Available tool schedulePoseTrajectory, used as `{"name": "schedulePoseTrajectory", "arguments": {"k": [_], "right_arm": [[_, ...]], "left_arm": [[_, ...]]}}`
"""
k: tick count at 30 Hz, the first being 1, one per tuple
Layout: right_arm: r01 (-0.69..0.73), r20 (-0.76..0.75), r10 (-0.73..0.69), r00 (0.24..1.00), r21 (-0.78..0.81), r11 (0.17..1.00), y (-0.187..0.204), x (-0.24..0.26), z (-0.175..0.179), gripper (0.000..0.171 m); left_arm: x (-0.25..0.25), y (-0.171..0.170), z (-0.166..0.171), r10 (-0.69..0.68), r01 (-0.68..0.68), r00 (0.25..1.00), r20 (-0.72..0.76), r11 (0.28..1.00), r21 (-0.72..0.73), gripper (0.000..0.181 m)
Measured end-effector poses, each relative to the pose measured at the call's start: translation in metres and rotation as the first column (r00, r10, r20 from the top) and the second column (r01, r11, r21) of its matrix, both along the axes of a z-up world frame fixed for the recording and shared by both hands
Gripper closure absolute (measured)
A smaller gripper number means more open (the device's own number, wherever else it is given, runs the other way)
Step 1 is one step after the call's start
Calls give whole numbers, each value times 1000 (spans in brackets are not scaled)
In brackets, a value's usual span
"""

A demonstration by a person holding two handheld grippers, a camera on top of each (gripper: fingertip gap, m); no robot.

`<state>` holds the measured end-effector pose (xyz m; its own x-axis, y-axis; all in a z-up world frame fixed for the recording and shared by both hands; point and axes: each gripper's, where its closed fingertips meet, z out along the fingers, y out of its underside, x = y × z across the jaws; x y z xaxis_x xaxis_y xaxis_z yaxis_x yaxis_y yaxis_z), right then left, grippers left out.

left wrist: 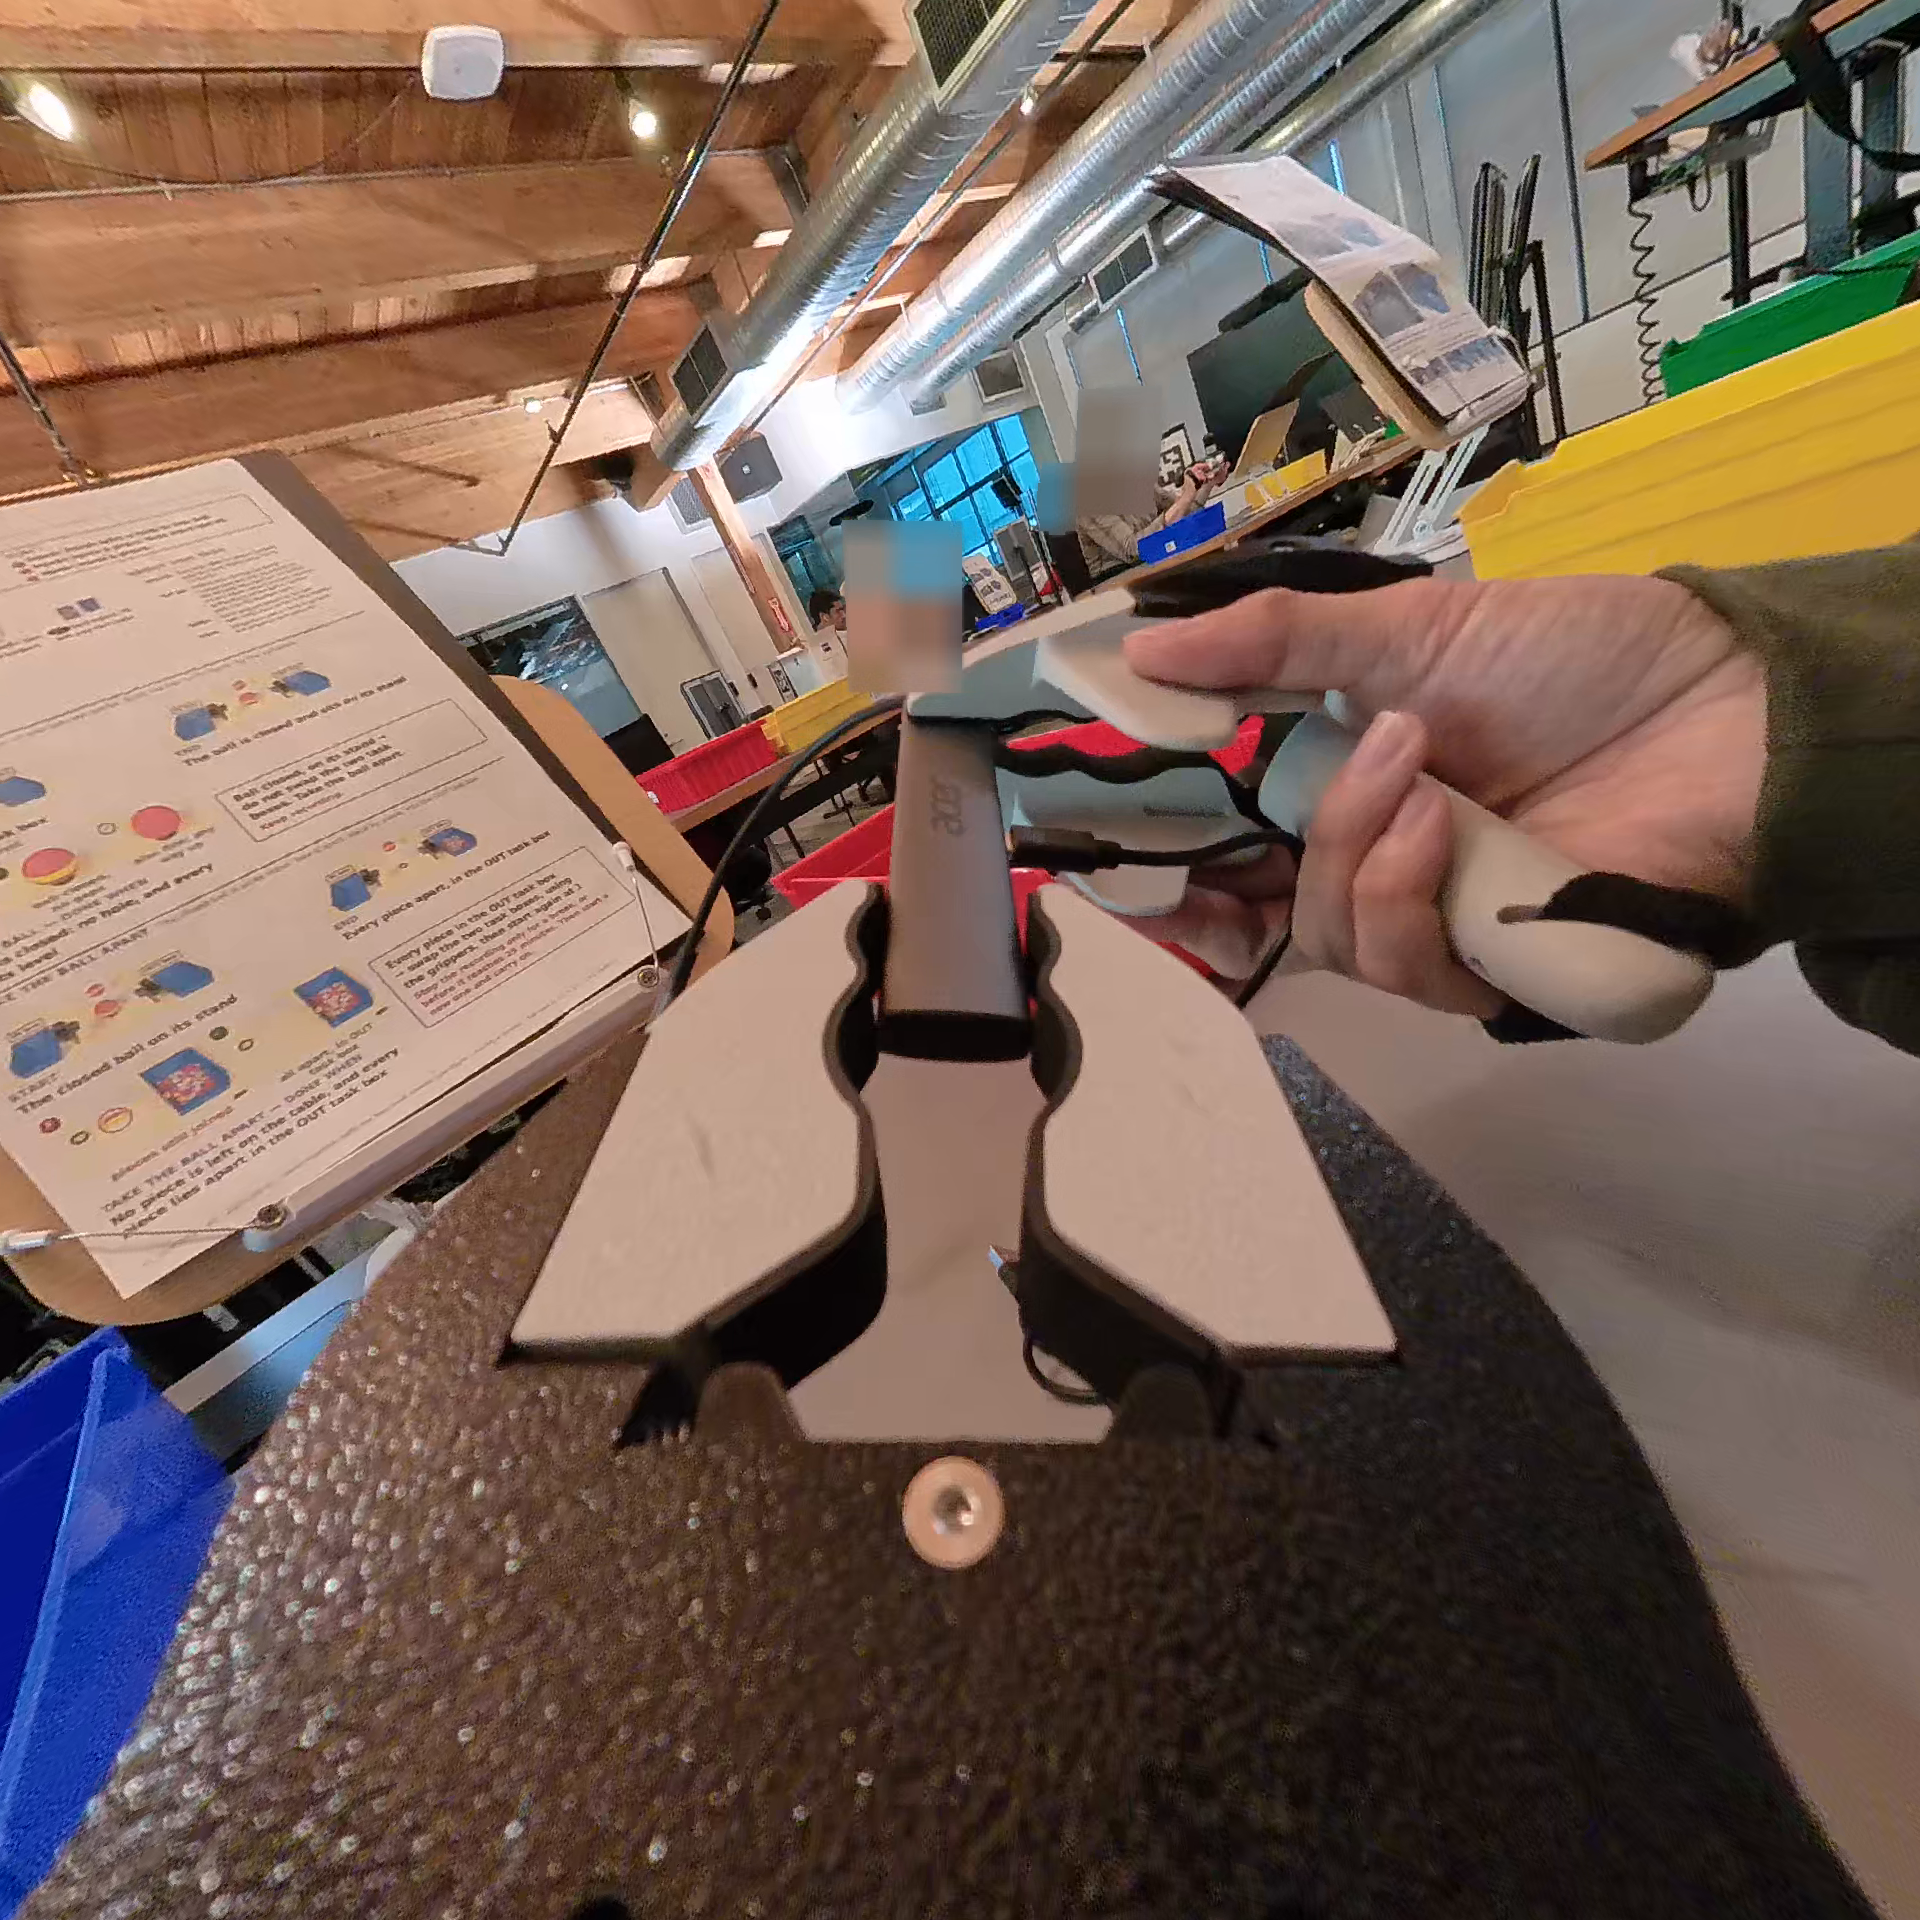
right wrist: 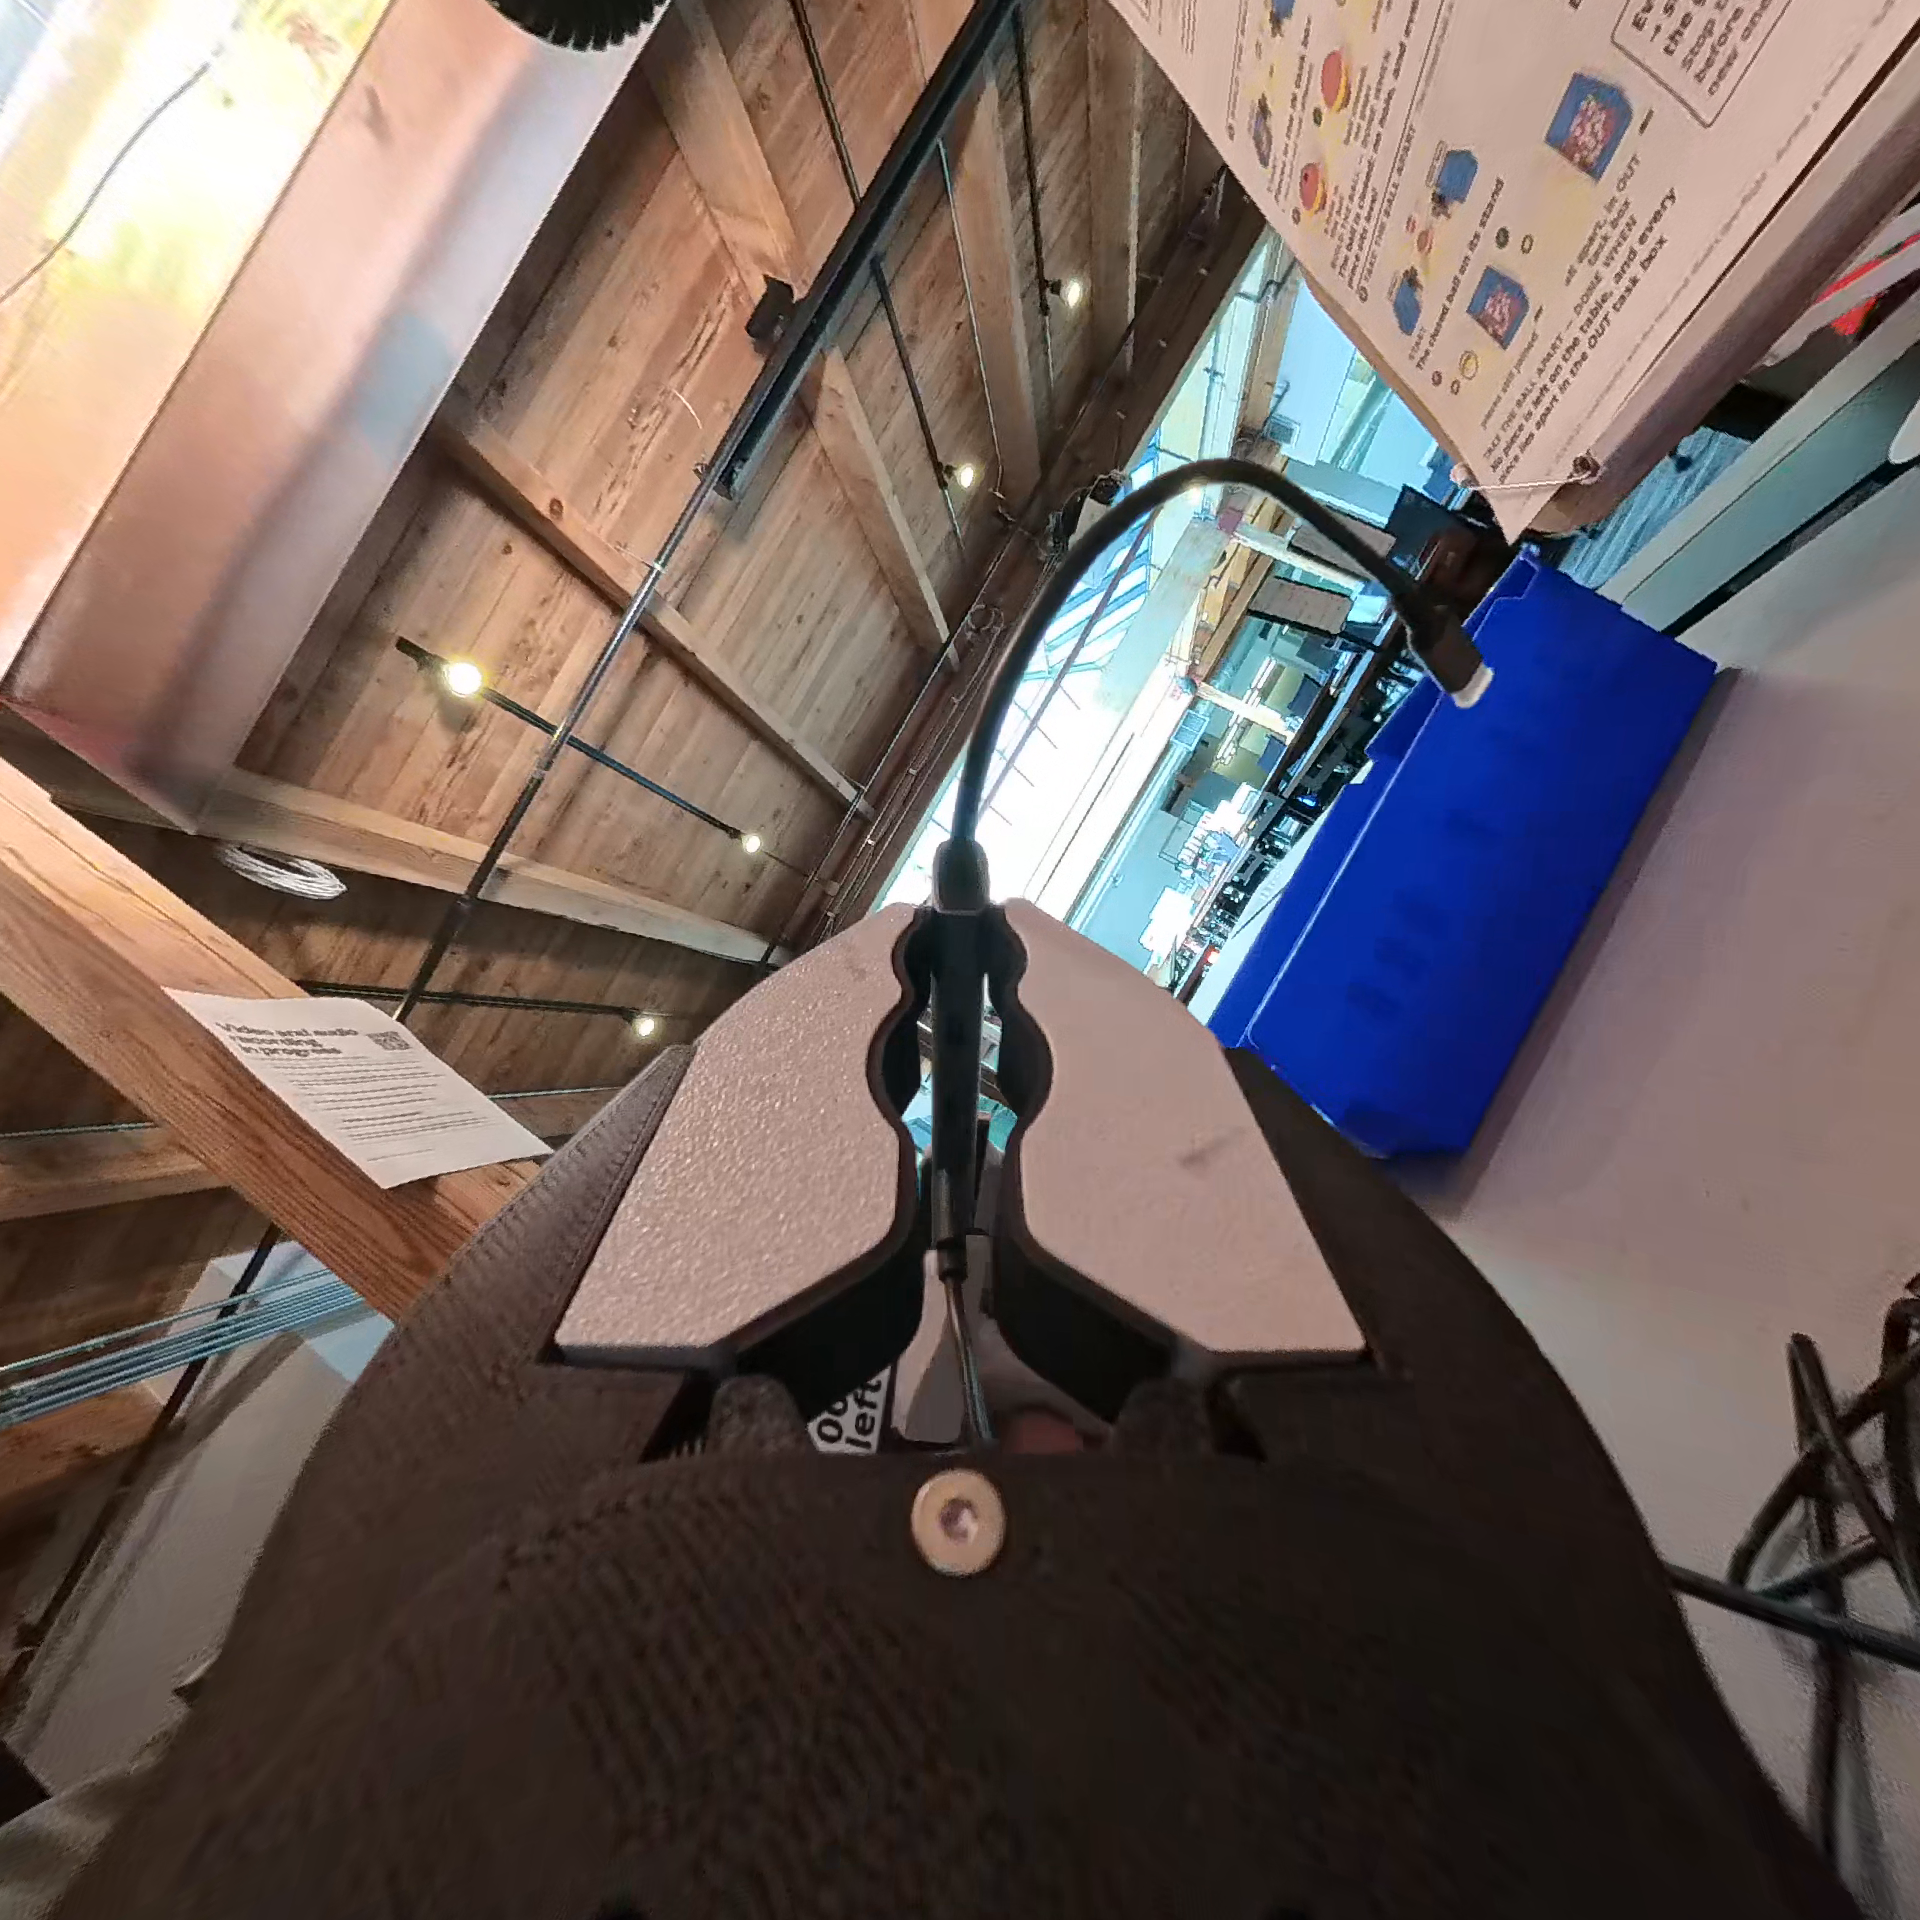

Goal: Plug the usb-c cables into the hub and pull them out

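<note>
My left gripper (left wrist: 951, 920) is shut on a dark grey bar-shaped hub (left wrist: 948, 873) that sticks out forward past the fingertips. A black usb-c plug (left wrist: 1060, 850) sits against the hub's right side; I cannot tell if it is inserted. A hand (left wrist: 1507, 769) holds the right gripper close to the hub, one pad (left wrist: 1132, 694) showing. In the right wrist view the right gripper (right wrist: 956, 920) is shut on a black cable plug (right wrist: 954, 1049). Its cable (right wrist: 1049, 613) arcs up to a free plug end (right wrist: 1458, 670). The hub is hidden there.
An instruction sheet on a board (left wrist: 270, 831) stands left. A blue bin (left wrist: 73, 1527) is at lower left and also shows in the right wrist view (right wrist: 1455, 894). Yellow bins (left wrist: 1714, 468) and red bins (left wrist: 831, 862) lie beyond. Loose cables (right wrist: 1849, 1507) lie on the grey table (right wrist: 1714, 1039). The left gripper's tips are roughly 6 cm from the right gripper's.
</note>
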<state>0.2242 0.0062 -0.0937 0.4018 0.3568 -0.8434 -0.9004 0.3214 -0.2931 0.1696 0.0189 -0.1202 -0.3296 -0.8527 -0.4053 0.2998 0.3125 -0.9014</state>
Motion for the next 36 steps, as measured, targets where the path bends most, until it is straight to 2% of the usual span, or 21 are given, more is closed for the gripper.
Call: {"name": "schedulePoseTrajectory", "arguments": {"k": [5, 10, 13, 27, 31, 36], "right_arm": [[5, -30, -5, 1000, 3, 1000, 2, 3, -6, 161], [-12, -92, 16, 996, 44, 999, 3, 4, -8, 161], [-11, -95, 14, 995, 31, 999, 4, 5, -11, 161], [2, -102, -4, 995, -22, 1000, 10, 6, -24, 161], [4, -45, -7, 999, -58, 998, 13, 4, -26, 161], [74, 152, -50, 987, -157, 985, 17, 1, -27, 160]], "left_arm": [[3, 3, -4, 25, -24, 1000, -5, 999, 22, 157], [3, 2, -2, -2, 2, 1000, 13, 1000, -19, 156], [6, 4, -8, 14, -14, 1000, 4, 1000, 18, 157], [11, 10, -26, 44, -39, 991, -124, 998, 45, 157], [11, 16, -34, 83, -72, 984, -161, 995, 74, 156], [12, 22, -44, 82, -82, 969, -234, 997, 12, 156]]}}
